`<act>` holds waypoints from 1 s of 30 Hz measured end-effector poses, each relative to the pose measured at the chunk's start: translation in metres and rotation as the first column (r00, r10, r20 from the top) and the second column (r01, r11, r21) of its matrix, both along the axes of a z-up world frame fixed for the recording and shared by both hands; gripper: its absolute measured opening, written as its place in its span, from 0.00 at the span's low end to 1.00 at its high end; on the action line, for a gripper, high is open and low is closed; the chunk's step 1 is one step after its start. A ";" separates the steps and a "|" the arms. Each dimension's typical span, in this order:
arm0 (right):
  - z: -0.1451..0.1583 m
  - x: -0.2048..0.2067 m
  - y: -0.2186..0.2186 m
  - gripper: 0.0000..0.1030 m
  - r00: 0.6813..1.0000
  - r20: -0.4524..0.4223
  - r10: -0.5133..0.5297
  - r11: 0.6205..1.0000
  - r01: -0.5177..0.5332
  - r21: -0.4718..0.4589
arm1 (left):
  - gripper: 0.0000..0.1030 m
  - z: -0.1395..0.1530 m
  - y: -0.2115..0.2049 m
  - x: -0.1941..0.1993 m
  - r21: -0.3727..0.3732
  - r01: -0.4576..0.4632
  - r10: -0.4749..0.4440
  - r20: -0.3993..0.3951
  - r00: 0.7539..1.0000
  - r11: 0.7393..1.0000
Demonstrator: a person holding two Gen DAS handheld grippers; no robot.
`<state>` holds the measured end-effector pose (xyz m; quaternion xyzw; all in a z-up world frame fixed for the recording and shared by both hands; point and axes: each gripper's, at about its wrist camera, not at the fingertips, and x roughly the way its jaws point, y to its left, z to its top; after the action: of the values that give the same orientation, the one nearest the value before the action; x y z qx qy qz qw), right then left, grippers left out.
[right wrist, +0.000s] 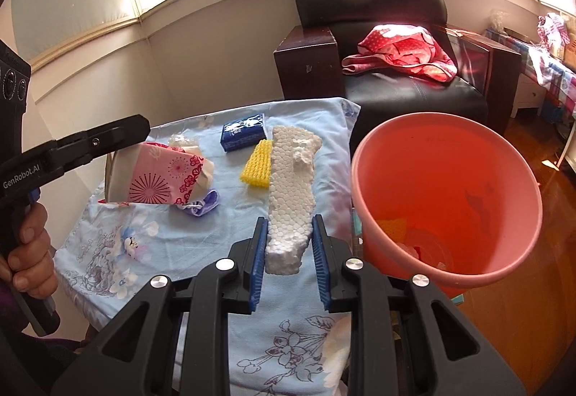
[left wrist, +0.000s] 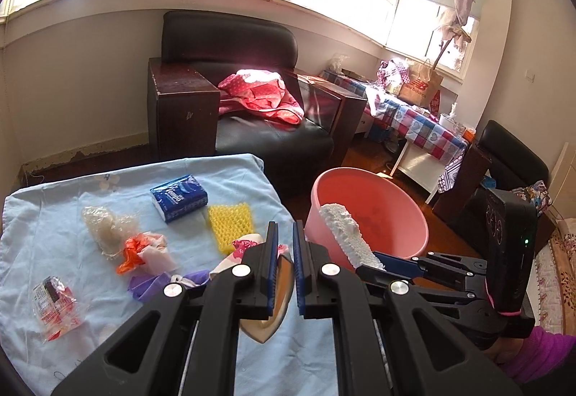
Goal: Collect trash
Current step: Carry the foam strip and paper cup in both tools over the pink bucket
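Black tongs with blue ribbed pads, silver screws, magenta sleeve.

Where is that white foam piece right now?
The foam piece is clamped in the right hand-held gripper, in the air beside the pink bucket, with the yellow mesh on the table behind it.

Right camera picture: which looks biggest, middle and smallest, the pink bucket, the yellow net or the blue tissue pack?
Biggest to smallest:
1. Bucket, clearly.
2 and 3. Tissue pack and yellow net look alike; the foam hides part of the net, so no ranking.
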<state>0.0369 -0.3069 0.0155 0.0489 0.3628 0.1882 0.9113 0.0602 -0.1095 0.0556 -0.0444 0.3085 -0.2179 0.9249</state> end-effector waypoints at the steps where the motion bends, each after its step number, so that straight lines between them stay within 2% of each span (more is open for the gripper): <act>1: 0.000 0.000 -0.006 0.24 1.000 0.001 -0.017 1.000 0.017 0.002 | 0.07 0.002 -0.007 0.003 -0.002 0.011 -0.011 0.005 1.000 1.000; 7: -0.003 0.002 -0.037 0.24 0.992 0.008 -0.125 0.992 0.125 0.007 | 0.07 0.010 -0.054 0.019 -0.006 0.088 -0.088 0.029 0.996 0.996; 15: -0.013 0.008 -0.071 0.24 0.972 -0.017 -0.234 0.972 0.234 0.016 | 0.07 0.000 -0.108 0.039 0.007 0.168 -0.168 0.019 0.986 0.986; 25: -0.026 0.021 -0.089 0.24 0.951 -0.053 -0.304 0.952 0.306 0.022 | 0.07 -0.031 -0.152 0.072 0.011 0.186 -0.185 -0.065 0.981 0.982; 30: -0.032 0.026 -0.092 0.24 0.945 -0.068 -0.320 0.947 0.322 0.011 | 0.07 -0.040 -0.165 0.081 0.016 0.191 -0.189 -0.079 0.979 0.981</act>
<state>0.0633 -0.3985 -0.0167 0.1232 0.3775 0.0396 0.9169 0.1416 -0.2742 0.0153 -0.0122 0.3494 -0.2998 0.8876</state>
